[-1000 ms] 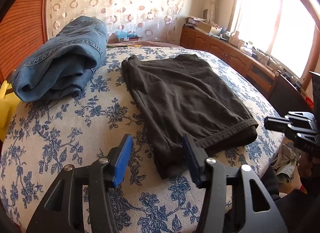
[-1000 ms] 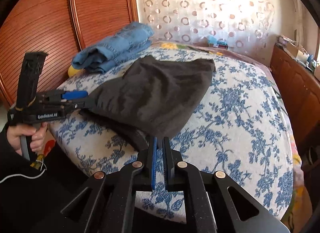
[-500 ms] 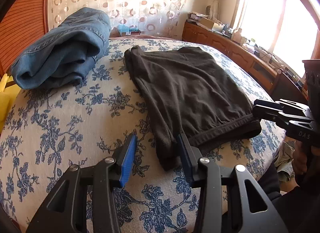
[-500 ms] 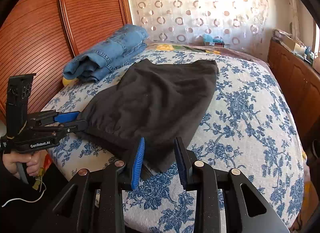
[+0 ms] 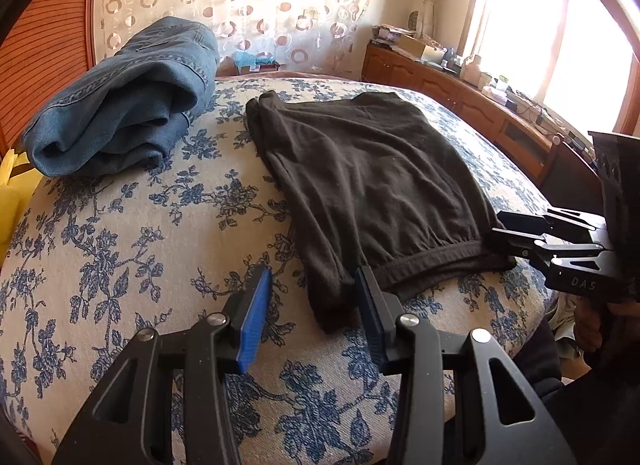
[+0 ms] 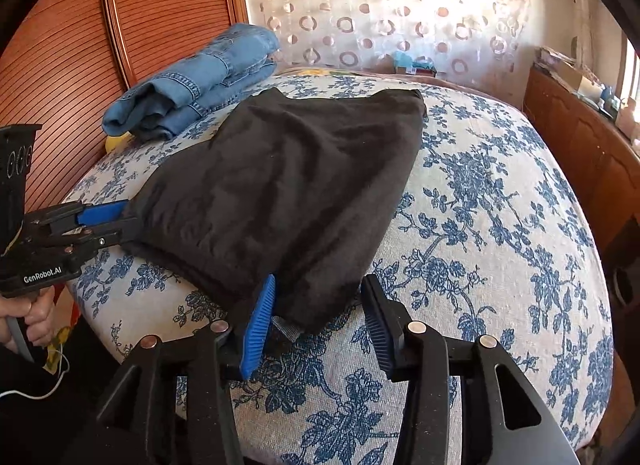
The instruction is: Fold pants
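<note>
Folded black pants lie flat on the flowered bed. My left gripper stands open at the near left corner of the waistband end. The corner lies between its fingers, and the blue pad stays clear of the cloth. My right gripper is at the other near corner of the pants. Its jaws are opening, with the cloth corner between them and not pinched. Each gripper also shows in the other's view, the right gripper and the left gripper both low at the pants' edge.
Folded blue jeans lie at the bed's far left, by a ribbed wooden panel. A low wooden cabinet with clutter runs under the window on the right. A person's hand holds the left gripper's handle.
The right gripper's jaws went from shut to wide apart, and it moved down and forward to the pants' near corner. The left gripper narrowed slightly and stayed by its corner.
</note>
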